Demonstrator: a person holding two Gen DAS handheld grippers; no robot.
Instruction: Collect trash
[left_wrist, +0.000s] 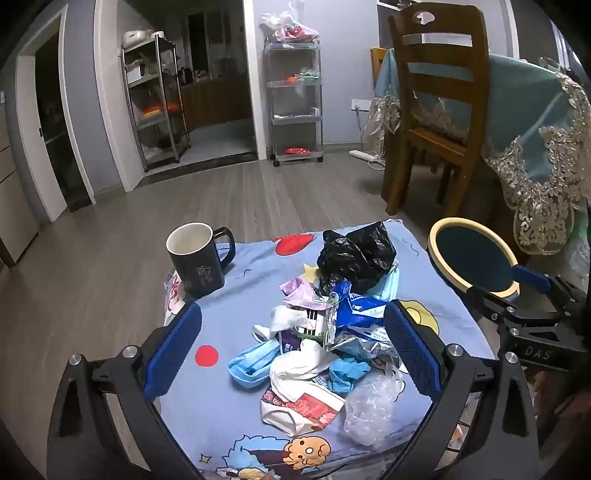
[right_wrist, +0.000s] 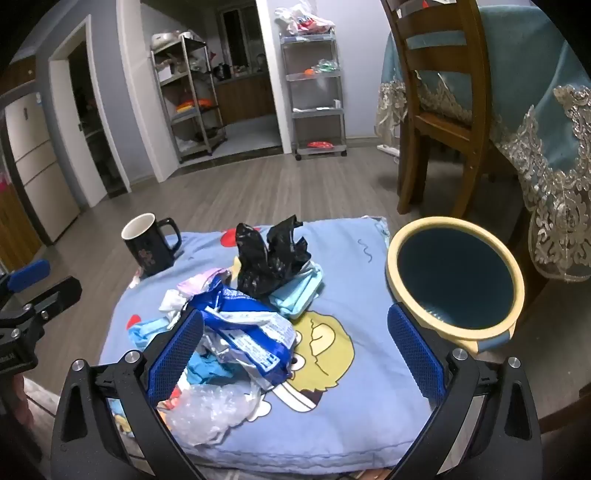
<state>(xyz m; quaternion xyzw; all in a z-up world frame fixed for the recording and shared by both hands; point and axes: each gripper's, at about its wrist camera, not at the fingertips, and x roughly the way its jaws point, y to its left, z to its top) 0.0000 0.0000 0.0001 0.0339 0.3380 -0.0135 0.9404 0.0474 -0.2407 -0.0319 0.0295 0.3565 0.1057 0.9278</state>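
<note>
A: What carries the things, and what room is it?

B: A worktop draped in a light-blue cartoon cloth (left_wrist: 236, 280), on grey plank flooring (left_wrist: 110, 236). Behind stand two metal shelf racks (left_wrist: 295, 99), a wooden chair (left_wrist: 439, 107) and a table under a teal lace-edged tablecloth (left_wrist: 532, 110).

A: Where is the trash?

B: The trash pile (left_wrist: 325, 325) lies mid-cloth: a black plastic bag (left_wrist: 354, 254), a blue wrapper (right_wrist: 251, 332), blue face masks, white tissue, clear plastic. A black mug (left_wrist: 197, 258) stands apart at its left. A blue bin with a cream rim (right_wrist: 454, 280) sits just beside the worktop's right edge.

A: The grippers?

B: The left hand-held gripper (left_wrist: 291, 354) has its jaws wide apart over the pile, holding nothing. The right hand-held gripper (right_wrist: 295, 354) is equally spread, empty, its left pad near the wrapper.

A: Any writing?

B: "DAS" on the right gripper's body in the left view. The wrapper's print is too small to read.
</note>
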